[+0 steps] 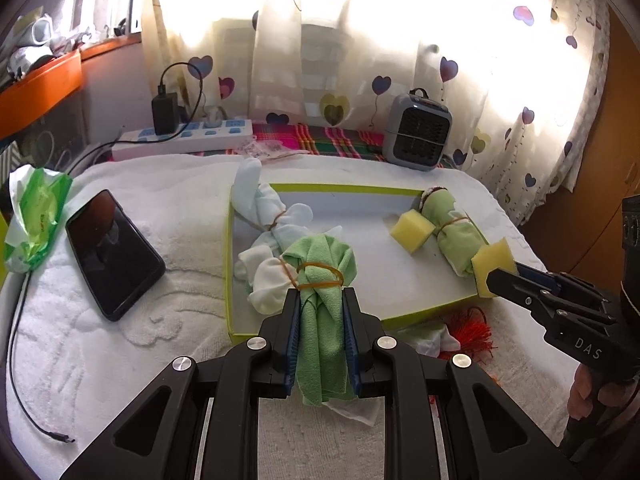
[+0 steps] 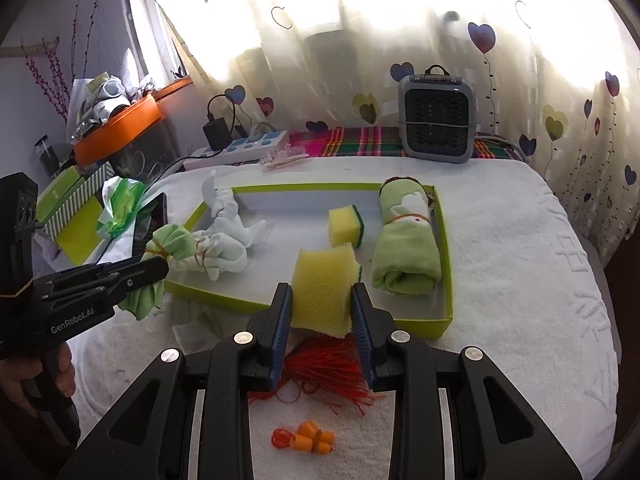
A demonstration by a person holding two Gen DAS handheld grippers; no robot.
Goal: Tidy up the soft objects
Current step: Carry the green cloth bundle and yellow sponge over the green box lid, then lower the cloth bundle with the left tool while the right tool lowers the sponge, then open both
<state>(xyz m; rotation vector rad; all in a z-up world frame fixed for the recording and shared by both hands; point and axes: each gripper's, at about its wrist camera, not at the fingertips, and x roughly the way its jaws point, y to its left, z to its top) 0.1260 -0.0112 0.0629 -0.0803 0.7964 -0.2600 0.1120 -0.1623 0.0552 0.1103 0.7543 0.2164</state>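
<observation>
Sponge (image 2: 322, 292) sits squeezed in the right tool (image 2: 320, 312) at the tray's (image 2: 448, 264) near rim — light, springy, best pinched mid-body. Left tool (image 1: 320, 312) clamps the banded green cloth (image 1: 320, 280) below its rubber band — limp, floppy, hanging over the tray's front edge.

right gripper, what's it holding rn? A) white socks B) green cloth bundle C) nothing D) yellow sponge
D: the right gripper is shut on a yellow sponge at the near edge of the green-rimmed tray; the green cloth bundle is in the left gripper.
</observation>
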